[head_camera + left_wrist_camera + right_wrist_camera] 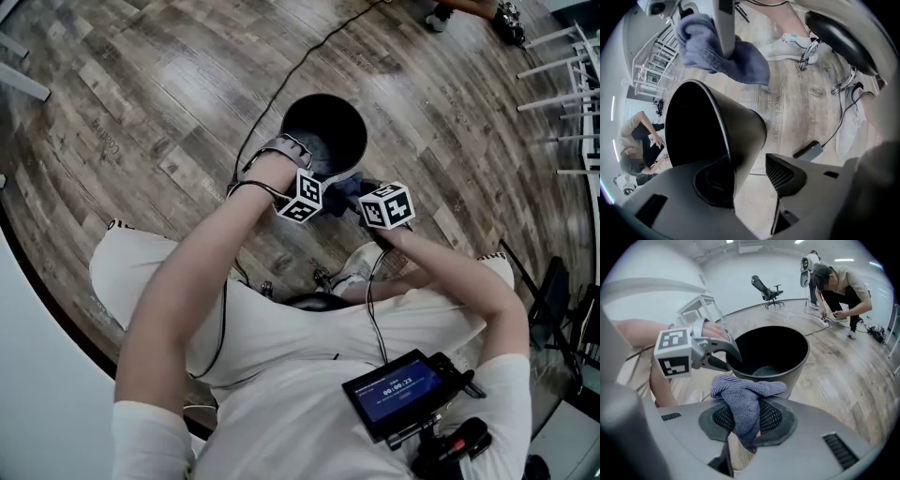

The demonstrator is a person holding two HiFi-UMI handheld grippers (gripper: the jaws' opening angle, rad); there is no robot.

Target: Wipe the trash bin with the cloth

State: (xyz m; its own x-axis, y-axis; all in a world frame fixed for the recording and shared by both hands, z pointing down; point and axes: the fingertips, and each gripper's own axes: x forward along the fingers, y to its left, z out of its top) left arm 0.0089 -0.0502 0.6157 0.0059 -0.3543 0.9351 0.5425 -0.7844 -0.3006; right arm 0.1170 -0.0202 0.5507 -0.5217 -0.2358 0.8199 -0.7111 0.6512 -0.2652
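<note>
The black trash bin (pixel 323 131) stands upright on the wood floor in front of me. My left gripper (pixel 305 192) straddles its near rim. In the left gripper view one jaw sits inside the bin (pixel 693 126) and the other outside, and the outer pad (pixel 785 173) stands off the wall, so the left gripper (pixel 747 176) is open. My right gripper (pixel 745 420) is shut on the blue-grey cloth (pixel 745 401), which bunches over the jaws just short of the bin's rim (pixel 771 352). The cloth (pixel 736 58) hangs above the bin, beside the left gripper (pixel 717 355).
A black cable (pixel 300 66) runs across the floor behind the bin. A stool (pixel 319 302) sits between my legs, shoes (pixel 787 47) beside it. A small grey box (pixel 811 150) lies on the floor. A crouching person (pixel 839 284) and an office chair (pixel 768 289) are far off.
</note>
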